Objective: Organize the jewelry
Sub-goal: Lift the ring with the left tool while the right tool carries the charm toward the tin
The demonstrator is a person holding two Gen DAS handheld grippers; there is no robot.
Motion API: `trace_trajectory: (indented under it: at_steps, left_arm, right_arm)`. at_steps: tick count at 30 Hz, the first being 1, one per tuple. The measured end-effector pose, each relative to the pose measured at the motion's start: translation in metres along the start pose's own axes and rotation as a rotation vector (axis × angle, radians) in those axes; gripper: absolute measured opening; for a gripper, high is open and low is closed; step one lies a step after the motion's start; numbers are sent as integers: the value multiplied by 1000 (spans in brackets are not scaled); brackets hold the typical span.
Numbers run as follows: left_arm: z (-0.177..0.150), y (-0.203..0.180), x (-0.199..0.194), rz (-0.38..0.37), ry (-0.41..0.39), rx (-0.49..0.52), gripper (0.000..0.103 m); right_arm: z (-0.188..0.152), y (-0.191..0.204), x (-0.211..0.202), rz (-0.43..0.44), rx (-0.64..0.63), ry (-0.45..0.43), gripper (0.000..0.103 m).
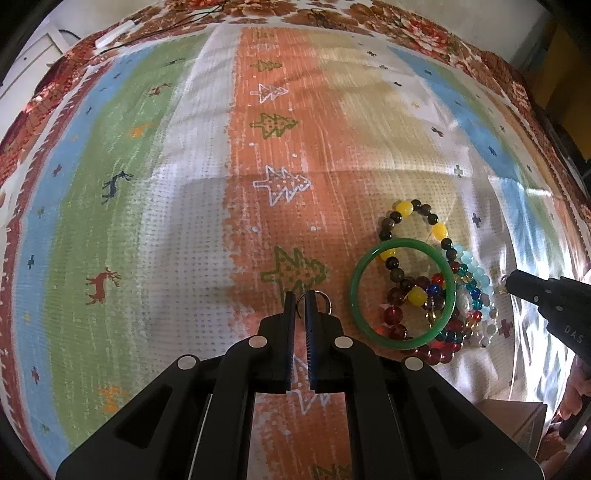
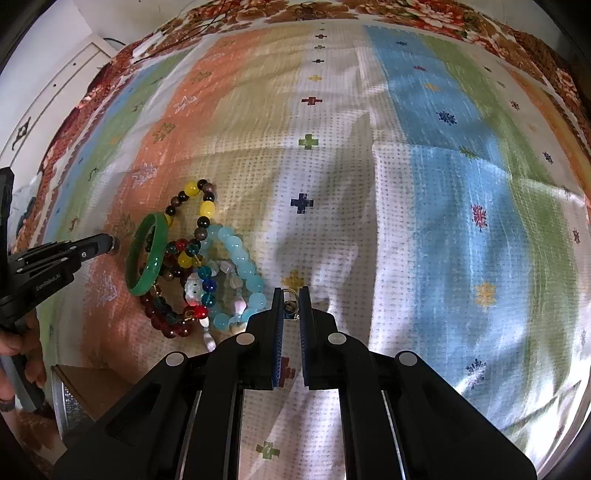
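Note:
My left gripper (image 1: 301,299) points down at the striped cloth, shut on a thin silver ring (image 1: 326,301) whose loop shows beside its right finger. My right gripper (image 2: 291,295) is shut on a small metal ring with a dark stone (image 2: 290,305). Between the two lies a pile of bracelets. A green bangle (image 1: 400,244) (image 2: 155,254) rests on a yellow-and-dark bead bracelet (image 1: 404,208) (image 2: 191,190), a red bead bracelet (image 1: 395,314) (image 2: 162,321) and a light-blue bead bracelet (image 2: 243,262). Each gripper's tip shows in the other view, right gripper (image 1: 511,286) and left gripper (image 2: 110,243), on either side of the pile.
The striped cloth (image 1: 147,221) with trees and deer covers the surface; a floral cloth (image 1: 424,33) borders its far edge. A brown cardboard box (image 2: 92,384) (image 1: 517,417) stands at the near edge by a person's hand (image 2: 14,347). Cables (image 1: 122,37) lie far left.

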State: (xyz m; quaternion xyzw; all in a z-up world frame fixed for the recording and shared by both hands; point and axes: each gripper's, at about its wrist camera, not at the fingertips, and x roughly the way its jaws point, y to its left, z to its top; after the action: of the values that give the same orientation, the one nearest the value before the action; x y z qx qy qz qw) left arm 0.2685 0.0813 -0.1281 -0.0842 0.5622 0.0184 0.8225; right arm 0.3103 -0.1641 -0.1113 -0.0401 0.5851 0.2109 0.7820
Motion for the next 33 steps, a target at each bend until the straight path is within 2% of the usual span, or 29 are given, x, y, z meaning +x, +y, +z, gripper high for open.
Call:
trace_trajectory:
  at_steps: [16,30,33]
  left_arm:
    - [-6,0,-30,-18,-54,-18,5]
    - [-33,-12,-72,-69,-117,-38,5]
    - [-38,-13,-82,-104,-128,-53,5]
  right_arm:
    - [-3,27,-33,15,-54,-78,9]
    - [-21,60,-72,61,-88,-148,9]
    - [-27,63,-80,81,-76,-158,9]
